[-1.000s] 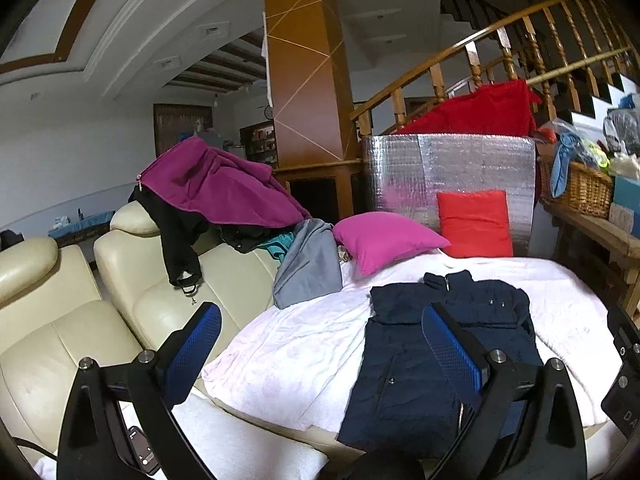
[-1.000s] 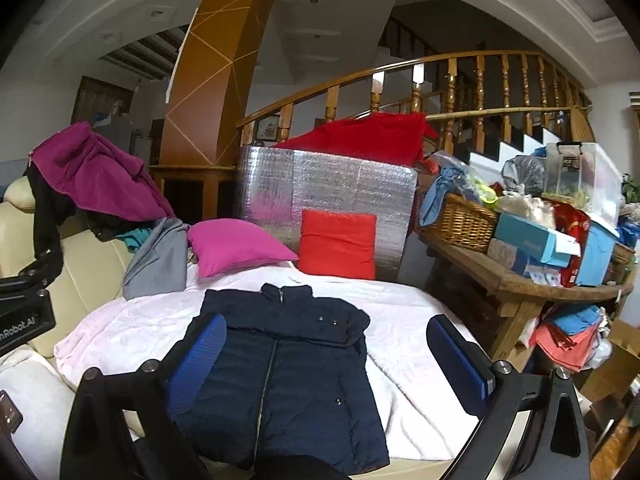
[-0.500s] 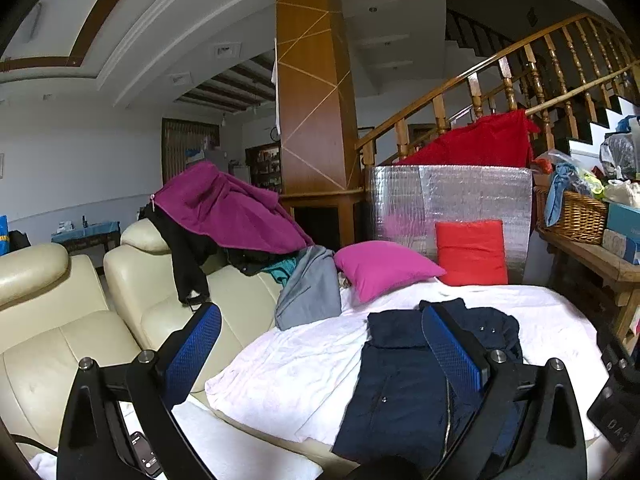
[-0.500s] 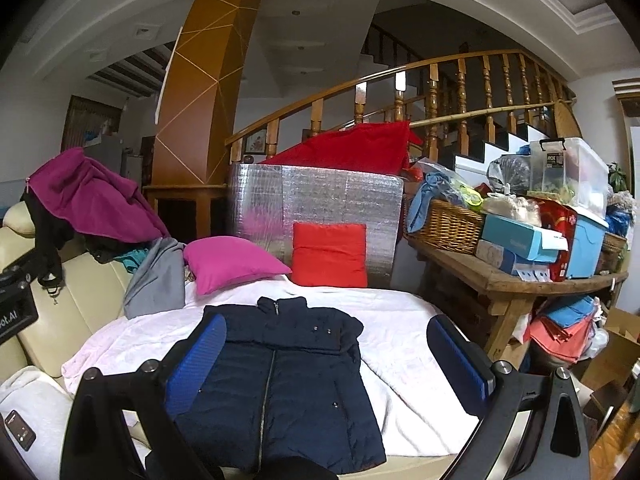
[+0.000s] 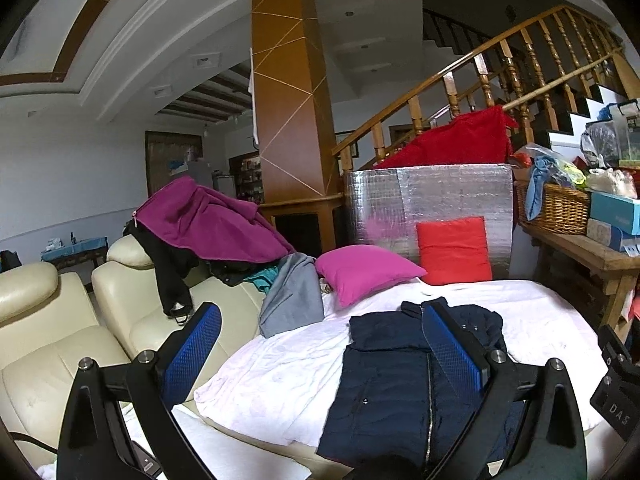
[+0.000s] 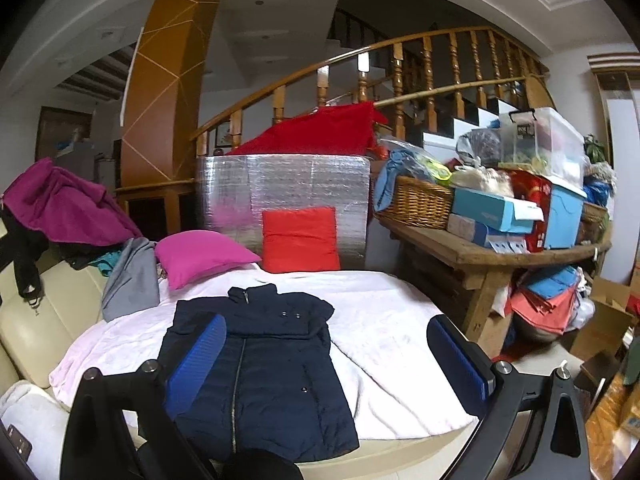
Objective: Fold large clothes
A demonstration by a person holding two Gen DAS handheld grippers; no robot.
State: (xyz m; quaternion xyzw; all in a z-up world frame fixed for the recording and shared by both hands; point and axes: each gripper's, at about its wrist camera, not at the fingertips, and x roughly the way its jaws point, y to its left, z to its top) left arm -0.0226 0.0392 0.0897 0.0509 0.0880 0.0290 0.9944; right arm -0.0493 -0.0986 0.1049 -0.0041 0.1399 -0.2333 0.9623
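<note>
Two sets of blue-padded fingers, both spread wide and holding nothing, hover above the near edge of the bed. The left gripper [image 5: 320,348] sits over the jacket's left side and the right gripper [image 6: 326,354] frames its right side, each well clear of the fabric, so my guess is nobody has committed to a grab yet.

Between them lies the navy jacket [image 6: 260,364], front up on the pink blanket [image 6: 384,320], zipped, collar pointing away from the cameras and hem at the near edge. The sleeves look already tucked across the chest, which makes it read like a vest, though I can't tell for sure. Spread flat like that it's set up for a clean fold, probably hem up toward the collar.

Further out, a magenta pillow [image 6: 202,254] and a red pillow [image 6: 300,240] lean at the far end, out of the way. A grey garment [image 5: 294,296] droops off the cream sofa [image 5: 52,344], with a purple one [image 5: 208,220] heaped behind it. That pile is likely the queue.
</note>
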